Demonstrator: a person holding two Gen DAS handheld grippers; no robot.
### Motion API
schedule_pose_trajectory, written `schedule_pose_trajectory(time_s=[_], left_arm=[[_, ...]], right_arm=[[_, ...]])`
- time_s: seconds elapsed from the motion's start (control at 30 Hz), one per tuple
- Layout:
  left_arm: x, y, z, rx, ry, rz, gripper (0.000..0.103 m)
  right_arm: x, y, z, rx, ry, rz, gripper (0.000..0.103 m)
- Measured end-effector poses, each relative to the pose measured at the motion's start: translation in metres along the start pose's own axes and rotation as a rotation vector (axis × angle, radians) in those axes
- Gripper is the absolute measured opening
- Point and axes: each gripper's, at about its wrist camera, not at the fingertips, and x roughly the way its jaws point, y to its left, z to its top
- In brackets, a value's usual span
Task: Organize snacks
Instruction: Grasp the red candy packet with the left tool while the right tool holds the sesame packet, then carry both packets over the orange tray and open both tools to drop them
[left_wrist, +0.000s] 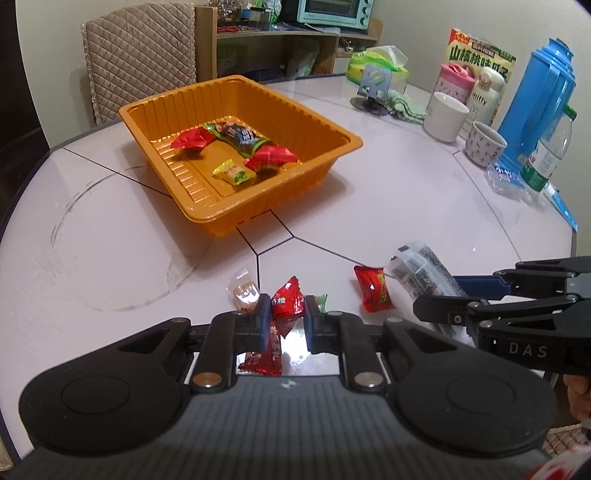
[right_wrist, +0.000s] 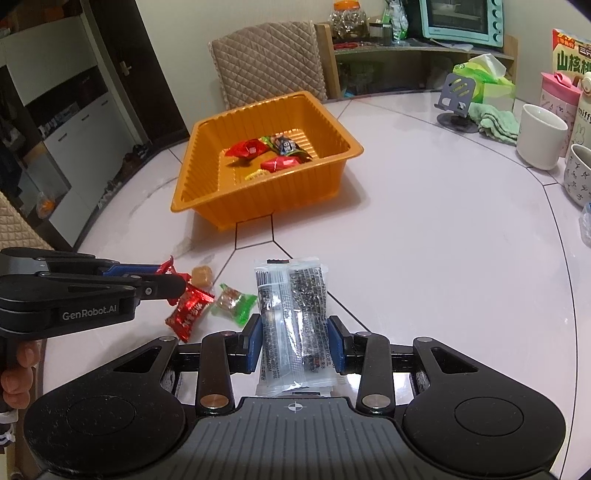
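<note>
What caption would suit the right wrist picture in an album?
Right gripper grips a clear snack packet; orange tray of candies waits ahead.

White table (left_wrist: 369, 206) — orange tray (left_wrist: 343, 138), loose candies (left_wrist: 373, 293), mugs (left_wrist: 445, 116), bottles (left_wrist: 546, 158).

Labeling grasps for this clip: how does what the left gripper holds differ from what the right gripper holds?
The left gripper pinches a small red candy in shiny opaque foil; the right gripper clamps a longer clear sachet with dark printed text. The candy is crumpled and puffy; the sachet is flat and rectangular. Both sit between the blue pads, low over the white table.
</note>
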Motion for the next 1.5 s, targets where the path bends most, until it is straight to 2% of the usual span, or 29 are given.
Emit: schedule_pose_trajectory(time_s=[0.43,0.8,1.23,1.5], left_arm=[[-0.019,0.018,0.021,-0.051,-0.066,0.012,0.016],[-0.024,0.037,0.052,-0.078,-0.119,0.048,0.016],[-0.009,0.058,0.105,-0.108,-0.175,0.075,0.016],[0.017,0.071,0.130,-0.158,-0.158,0.090,0.016]], right_arm=[[-0.005,-0.010,0.025,0.061,-0.034,0.043,0.037],[0.002,-0.009,0.062,0.086,-0.060,0.111,0.037],[0.040,0.012,0.130,0.077,-0.097,0.190,0.037],[0.075,0.021,0.160,0.075,-0.088,0.199,0.037]])
